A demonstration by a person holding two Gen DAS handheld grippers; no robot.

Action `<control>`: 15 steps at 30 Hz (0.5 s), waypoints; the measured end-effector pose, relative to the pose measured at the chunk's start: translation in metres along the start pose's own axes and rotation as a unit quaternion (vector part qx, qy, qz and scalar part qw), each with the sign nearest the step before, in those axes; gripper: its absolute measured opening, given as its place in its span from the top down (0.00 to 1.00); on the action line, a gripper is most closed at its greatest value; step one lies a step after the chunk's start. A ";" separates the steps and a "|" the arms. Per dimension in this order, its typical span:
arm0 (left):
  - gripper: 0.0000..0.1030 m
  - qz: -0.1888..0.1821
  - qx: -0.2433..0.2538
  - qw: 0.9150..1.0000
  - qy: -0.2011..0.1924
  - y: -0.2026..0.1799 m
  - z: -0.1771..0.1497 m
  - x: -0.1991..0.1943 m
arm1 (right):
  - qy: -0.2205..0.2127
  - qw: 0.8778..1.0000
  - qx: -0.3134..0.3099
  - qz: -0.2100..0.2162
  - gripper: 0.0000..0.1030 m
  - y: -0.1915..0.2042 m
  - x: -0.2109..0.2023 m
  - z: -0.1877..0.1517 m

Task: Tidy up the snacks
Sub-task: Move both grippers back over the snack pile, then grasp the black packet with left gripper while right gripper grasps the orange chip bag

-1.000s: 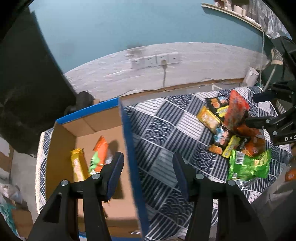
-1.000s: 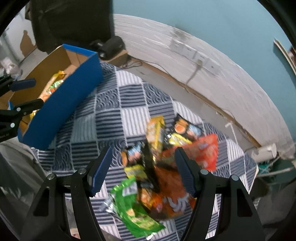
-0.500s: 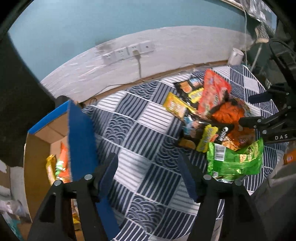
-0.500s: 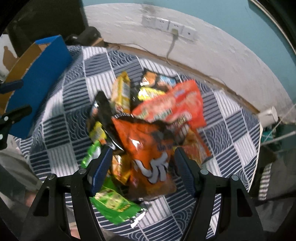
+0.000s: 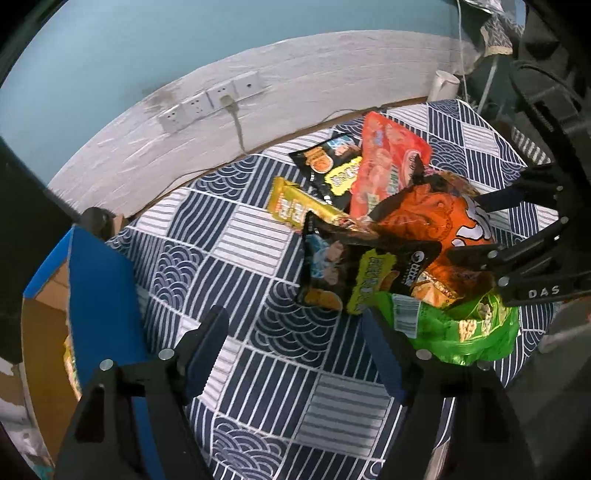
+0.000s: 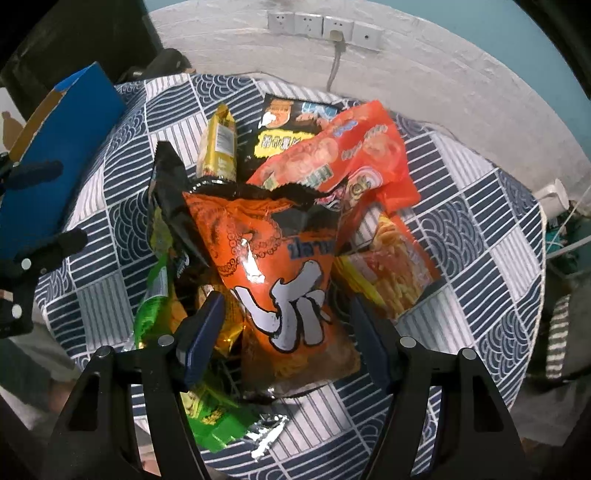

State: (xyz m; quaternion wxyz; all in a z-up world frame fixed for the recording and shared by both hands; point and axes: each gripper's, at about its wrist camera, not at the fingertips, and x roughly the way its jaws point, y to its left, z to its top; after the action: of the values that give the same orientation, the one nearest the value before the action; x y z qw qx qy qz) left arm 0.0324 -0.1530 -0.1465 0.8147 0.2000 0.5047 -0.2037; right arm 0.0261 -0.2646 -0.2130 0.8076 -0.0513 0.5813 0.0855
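Over patterned cloth (image 5: 258,243), left gripper (image 5: 295,339) opens empty; right gripper (image 6: 288,317) gapes astride orange bag (image 6: 269,258).

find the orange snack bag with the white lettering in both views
Left wrist view: the orange bag sits right of centre on top of the snack pile, beside the right gripper at the picture's right edge.
Right wrist view: the orange bag fills the centre, just ahead of the open fingers.
Shared landmark: the white wall sockets behind the table.
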 end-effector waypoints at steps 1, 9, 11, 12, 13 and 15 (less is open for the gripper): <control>0.26 -0.003 0.002 1.000 0.001 -0.002 0.001 0.003 | 0.003 1.000 0.001 0.003 0.32 0.000 0.004 0.001; 0.24 -0.043 -0.008 0.999 0.018 -0.009 0.010 0.023 | 0.001 1.000 -0.013 0.002 0.59 0.000 0.014 0.000; 0.24 -0.049 -0.008 0.999 0.018 -0.011 0.012 0.026 | 0.001 1.000 -0.015 -0.004 0.64 -0.002 0.011 0.000; 0.24 -0.049 -0.008 0.999 0.018 -0.012 0.013 0.028 | 0.000 1.000 -0.014 -0.006 0.66 -0.004 0.009 -0.001; 0.24 -0.049 -0.006 0.999 0.018 -0.014 0.015 0.029 | -0.001 1.000 -0.013 -0.011 0.66 -0.006 0.007 -0.001; 0.23 -0.053 -0.003 0.998 0.018 -0.017 0.017 0.031 | -0.006 1.000 -0.010 -0.024 0.66 -0.013 0.002 -0.003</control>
State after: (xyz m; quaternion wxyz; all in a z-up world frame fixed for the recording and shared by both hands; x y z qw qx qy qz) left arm 0.0486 -0.1801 -0.1699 0.7944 0.1744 0.5295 -0.2412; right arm 0.0261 -0.2775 -0.2157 0.8123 -0.0729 0.5741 0.0724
